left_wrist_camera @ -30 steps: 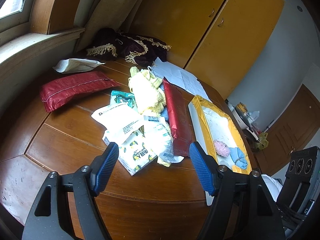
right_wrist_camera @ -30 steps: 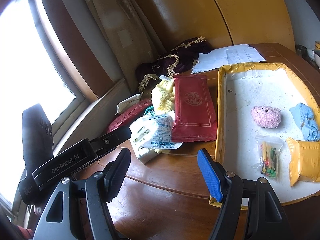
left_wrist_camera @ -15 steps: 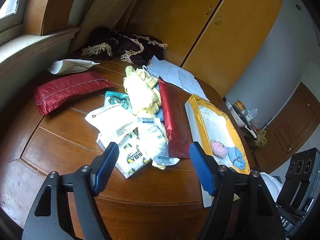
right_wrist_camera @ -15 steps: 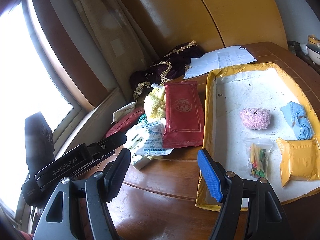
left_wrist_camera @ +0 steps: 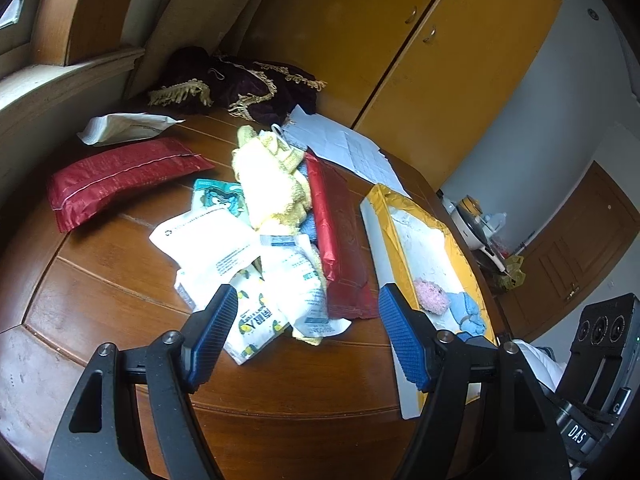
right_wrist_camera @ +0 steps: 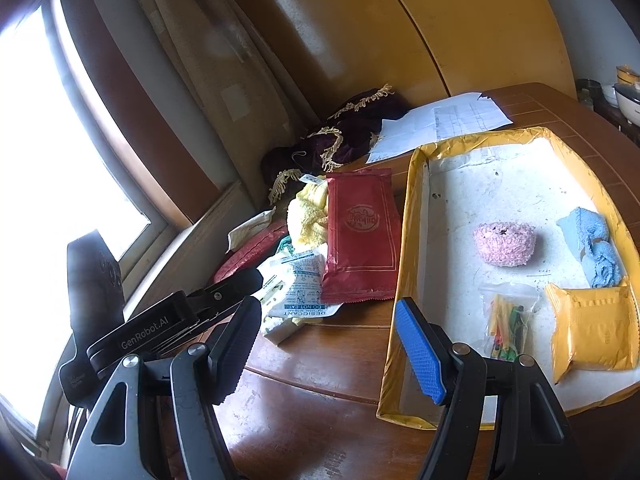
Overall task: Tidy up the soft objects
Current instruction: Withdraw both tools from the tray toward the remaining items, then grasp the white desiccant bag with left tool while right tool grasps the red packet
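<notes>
Left tongs (left_wrist_camera: 304, 334) and right tongs (right_wrist_camera: 328, 346) hung released, empty, above the brown wooden bench (left_wrist_camera: 120, 276). Fluffy yellow cloth (left_wrist_camera: 272, 184) topped the packet pile at 12 o'clock; pink knitted pouf (right_wrist_camera: 505, 244) lay in the yellow-rimmed tray (right_wrist_camera: 408, 216).

Black fingers (left_wrist_camera: 208, 332), blue ribbed pads (right_wrist_camera: 418, 352)

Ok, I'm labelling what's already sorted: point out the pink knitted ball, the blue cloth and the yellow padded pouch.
pink knitted ball (right_wrist_camera: 505, 243), right wrist view, centre of its top
blue cloth (right_wrist_camera: 591, 246), right wrist view, middle fold
yellow padded pouch (right_wrist_camera: 592, 330), right wrist view, centre face
</notes>
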